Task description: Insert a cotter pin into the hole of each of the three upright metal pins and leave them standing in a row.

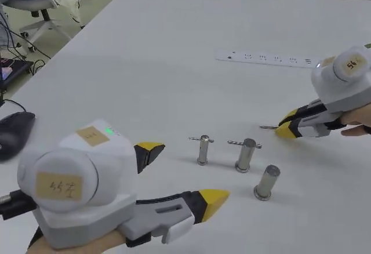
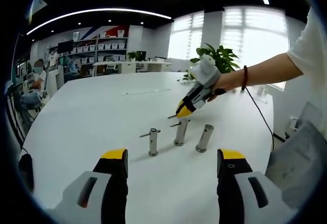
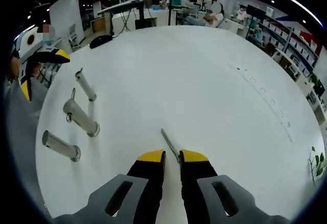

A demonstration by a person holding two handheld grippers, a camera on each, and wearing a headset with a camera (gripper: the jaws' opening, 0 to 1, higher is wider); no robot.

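Three metal pins stand in a row on the white table (image 1: 174,62). The left pin (image 1: 203,149) and the middle pin (image 1: 246,154) each carry a cotter pin through the top. The right pin (image 1: 267,181) has none in it. My right gripper (image 1: 287,128) is shut on a loose cotter pin (image 1: 268,127), which pokes out ahead of its tips (image 3: 168,142), a little beyond and to the right of the row. My left gripper (image 1: 182,173) stands open just left of the pins, nothing between its fingers (image 2: 115,157).
A white power strip (image 1: 264,58) lies on the table beyond the pins. A black mouse (image 1: 14,132) sits near the left edge. An office chair (image 1: 35,4) stands off the table's far left corner.
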